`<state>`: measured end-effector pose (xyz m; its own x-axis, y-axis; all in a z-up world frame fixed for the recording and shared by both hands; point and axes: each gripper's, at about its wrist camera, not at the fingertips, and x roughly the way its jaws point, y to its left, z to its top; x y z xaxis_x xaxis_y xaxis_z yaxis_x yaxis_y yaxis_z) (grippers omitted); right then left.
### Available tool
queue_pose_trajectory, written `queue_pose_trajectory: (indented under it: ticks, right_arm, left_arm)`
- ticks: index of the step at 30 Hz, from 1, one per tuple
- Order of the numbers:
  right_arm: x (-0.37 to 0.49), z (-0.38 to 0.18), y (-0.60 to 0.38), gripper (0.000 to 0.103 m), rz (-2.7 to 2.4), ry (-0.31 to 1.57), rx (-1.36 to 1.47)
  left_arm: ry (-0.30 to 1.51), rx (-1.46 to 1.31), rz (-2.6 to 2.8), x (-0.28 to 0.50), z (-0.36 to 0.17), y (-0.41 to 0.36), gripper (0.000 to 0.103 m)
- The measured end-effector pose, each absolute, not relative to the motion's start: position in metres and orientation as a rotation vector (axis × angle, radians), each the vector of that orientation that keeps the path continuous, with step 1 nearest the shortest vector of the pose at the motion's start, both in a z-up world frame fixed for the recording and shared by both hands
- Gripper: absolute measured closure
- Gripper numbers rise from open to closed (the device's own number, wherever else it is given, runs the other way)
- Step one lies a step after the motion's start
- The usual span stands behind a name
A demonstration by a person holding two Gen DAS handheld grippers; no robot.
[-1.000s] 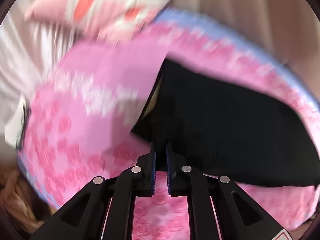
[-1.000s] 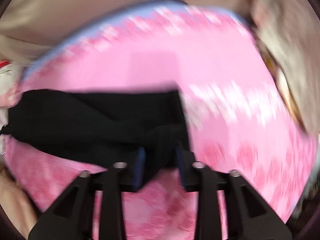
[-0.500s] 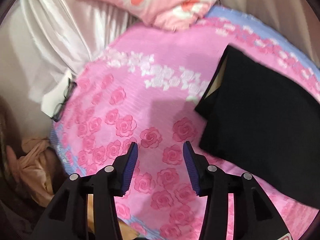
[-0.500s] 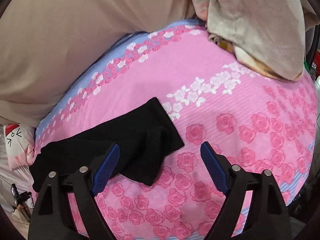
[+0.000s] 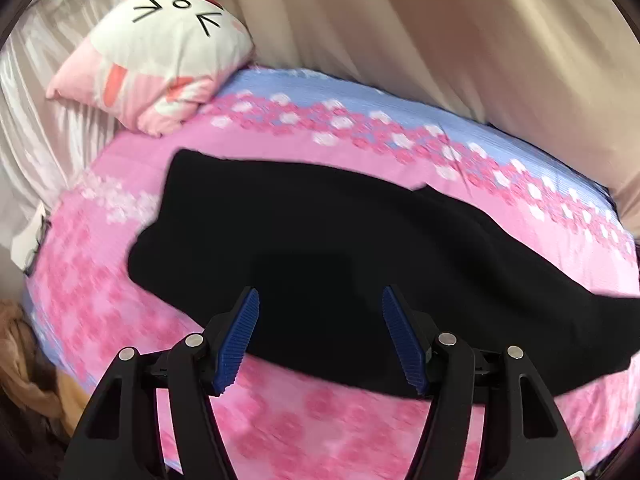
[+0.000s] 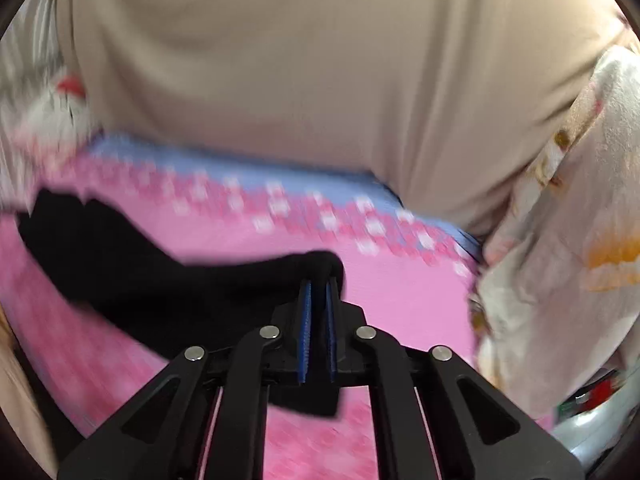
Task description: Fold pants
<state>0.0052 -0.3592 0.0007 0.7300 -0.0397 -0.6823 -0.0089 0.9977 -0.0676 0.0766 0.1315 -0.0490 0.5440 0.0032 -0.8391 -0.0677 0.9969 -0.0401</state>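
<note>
The black pants (image 5: 340,240) lie stretched across the pink rose bedsheet (image 5: 280,412), from the left-centre to the right edge of the left wrist view. My left gripper (image 5: 319,294) hovers over their near edge. Its jaws are opening wide and the pads press on nothing. In the right wrist view my right gripper (image 6: 318,282) is closing on one end of the pants (image 6: 160,276), with black cloth pinched between its blue pads. That end is raised off the sheet, and a fold of cloth hangs under the fingers. The view is blurred.
A cat-face pillow (image 5: 160,52) rests at the bed's far left corner. A beige curtain (image 5: 440,40) hangs behind the bed. A pale patterned quilt (image 6: 560,220) is piled at the right end. Brown cloth (image 5: 20,368) lies off the bed's left edge.
The left gripper let go of the pants, opened and swung back over the pants. The right gripper opened wide, then closed on the pants' end and rose with it.
</note>
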Motion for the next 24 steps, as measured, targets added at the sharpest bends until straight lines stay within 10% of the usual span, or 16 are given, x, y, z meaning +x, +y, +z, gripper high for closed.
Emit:
queue_pose_trajectory:
  ticks: [4,8,10,11,16,20,24]
  right_arm:
    - [-0.016,-0.144,-0.396,0.077,-0.189,1.259,-0.008]
    - [-0.043,-0.147,-0.41,0.068,-0.257,1.123,0.364]
    - [-0.036,-0.135,-0.408,0.008,-0.259,1.025,0.526]
    - [-0.025,-0.13,-0.403,0.007,-0.25,0.989,0.588]
    - [0.031,-0.138,-0.378,0.034,-0.192,0.964,0.678]
    - [0.04,-0.147,-0.365,0.037,-0.242,1.025,0.603]
    - [0.044,-0.159,-0.359,0.088,-0.237,1.063,0.556]
  left_arm:
    - [1.049,-0.054,0.055,0.068,-0.064,0.121,0.041]
    - [1.08,-0.004,0.102,0.06,-0.07,0.118,0.041]
    - [1.096,-0.005,0.119,0.061,-0.072,0.117,0.041]
    - [1.099,-0.009,0.121,0.062,-0.072,0.115,0.041]
    - [1.078,-0.016,0.078,0.07,-0.058,0.092,0.04]
    - [1.066,-0.006,0.054,0.064,-0.052,0.082,0.034]
    - [1.098,-0.009,0.074,0.058,-0.063,0.085,0.034]
